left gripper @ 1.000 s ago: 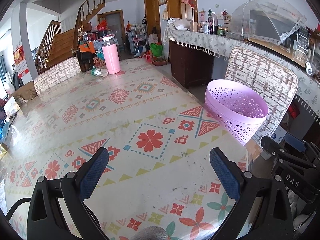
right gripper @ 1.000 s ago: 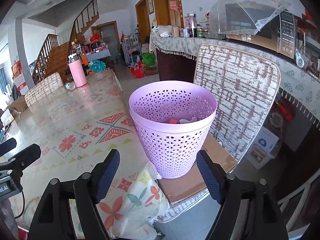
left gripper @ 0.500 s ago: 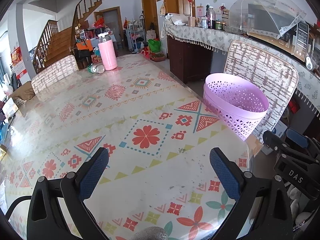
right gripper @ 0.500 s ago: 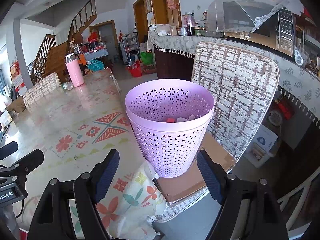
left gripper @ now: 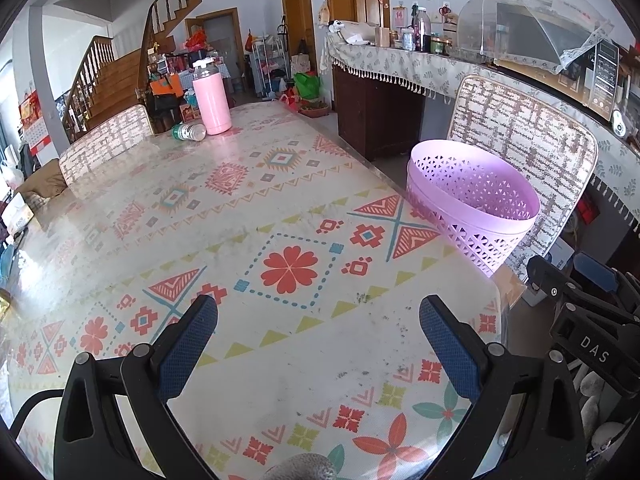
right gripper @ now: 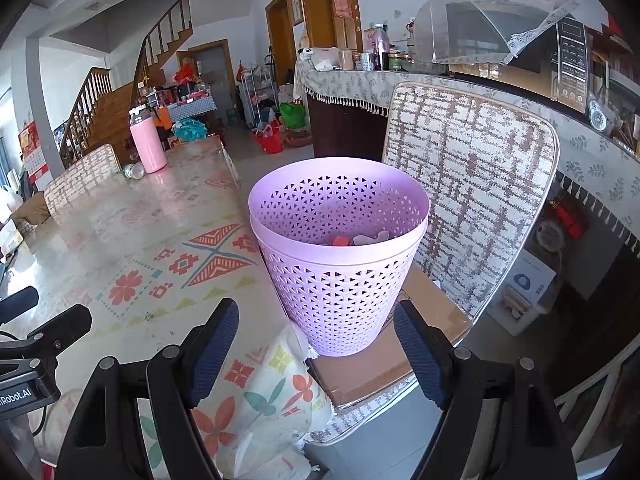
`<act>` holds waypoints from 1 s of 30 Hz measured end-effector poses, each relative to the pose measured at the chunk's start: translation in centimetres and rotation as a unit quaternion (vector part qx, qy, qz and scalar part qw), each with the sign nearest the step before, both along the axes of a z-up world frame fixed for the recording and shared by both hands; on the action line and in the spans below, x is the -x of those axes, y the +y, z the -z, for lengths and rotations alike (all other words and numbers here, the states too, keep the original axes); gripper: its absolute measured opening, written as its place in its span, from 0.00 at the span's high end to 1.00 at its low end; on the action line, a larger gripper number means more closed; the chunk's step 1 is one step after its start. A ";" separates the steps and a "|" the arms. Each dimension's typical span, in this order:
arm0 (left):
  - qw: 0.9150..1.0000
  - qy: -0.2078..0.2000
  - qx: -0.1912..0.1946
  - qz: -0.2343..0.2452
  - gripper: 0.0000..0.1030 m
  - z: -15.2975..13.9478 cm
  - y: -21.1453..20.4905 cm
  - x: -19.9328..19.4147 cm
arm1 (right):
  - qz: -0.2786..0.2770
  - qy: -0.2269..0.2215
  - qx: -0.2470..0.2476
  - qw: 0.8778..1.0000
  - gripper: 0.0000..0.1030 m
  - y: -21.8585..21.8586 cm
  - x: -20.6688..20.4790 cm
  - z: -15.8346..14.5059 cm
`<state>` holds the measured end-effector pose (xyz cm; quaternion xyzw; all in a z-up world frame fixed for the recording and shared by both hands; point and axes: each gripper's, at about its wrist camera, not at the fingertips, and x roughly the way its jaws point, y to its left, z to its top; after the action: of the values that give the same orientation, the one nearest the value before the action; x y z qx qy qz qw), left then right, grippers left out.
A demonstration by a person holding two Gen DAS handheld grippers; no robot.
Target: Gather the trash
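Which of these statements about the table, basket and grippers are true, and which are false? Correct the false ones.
1. The basket stands on the table. False: it stands on a cardboard box on a chair beside the table.
2. The basket holds some trash. True.
3. The right gripper grips the basket. False: its jaws are open and hold nothing.
4. A clear bottle lies beside the pink flask. True.
5. The left gripper is open. True.
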<state>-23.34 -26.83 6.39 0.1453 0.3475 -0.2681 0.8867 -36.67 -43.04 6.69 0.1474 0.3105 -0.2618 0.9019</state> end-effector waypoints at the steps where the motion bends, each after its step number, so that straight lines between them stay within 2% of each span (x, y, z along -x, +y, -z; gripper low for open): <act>1: 1.000 0.001 -0.001 0.000 0.02 0.0 -0.1 0.0 | 0.000 0.000 0.000 1.000 0.19 0.0 0.0 0.0; 30: 1.000 0.016 -0.011 -0.001 0.02 1.0 -0.7 -0.6 | 0.000 0.000 -0.012 1.000 0.18 -0.5 -0.2 0.6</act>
<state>-22.75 -27.50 5.38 0.1504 0.3647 -0.2657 0.8797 -36.45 -43.50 6.06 0.1578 0.3138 -0.2578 0.9001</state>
